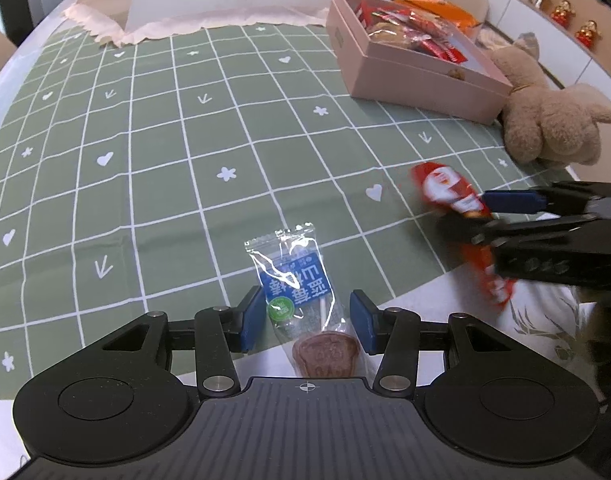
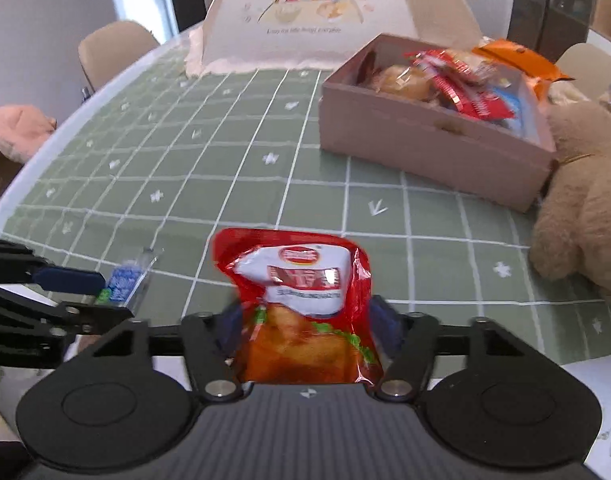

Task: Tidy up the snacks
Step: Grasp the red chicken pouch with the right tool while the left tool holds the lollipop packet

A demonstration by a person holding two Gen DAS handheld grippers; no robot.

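Red pouch (image 2: 305, 304), soft and slippery: your right gripper (image 2: 305, 320) clamps its lower half, well short of the pink box (image 2: 425, 152).

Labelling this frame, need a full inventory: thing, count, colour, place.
Clear-wrapped lollipop with blue label: one, brown candy head, lying on the cloth between the left gripper's open pads.
Red foil snack pouch: one, red and white, between the right gripper's pads, which press on its sides.
Pink cardboard box: one, open, far right of the cloth, filled with red, orange and clear-wrapped snacks.
Tan plush bear: one, lying against the box's right end.
Cream mesh food cover: one, cartoon print, far edge.
Green grid tablecloth: one, white hearts and flowers.
Beige chairs: two, behind the table.
Left gripper: black, blue pads.
Right gripper: black, blue pads.
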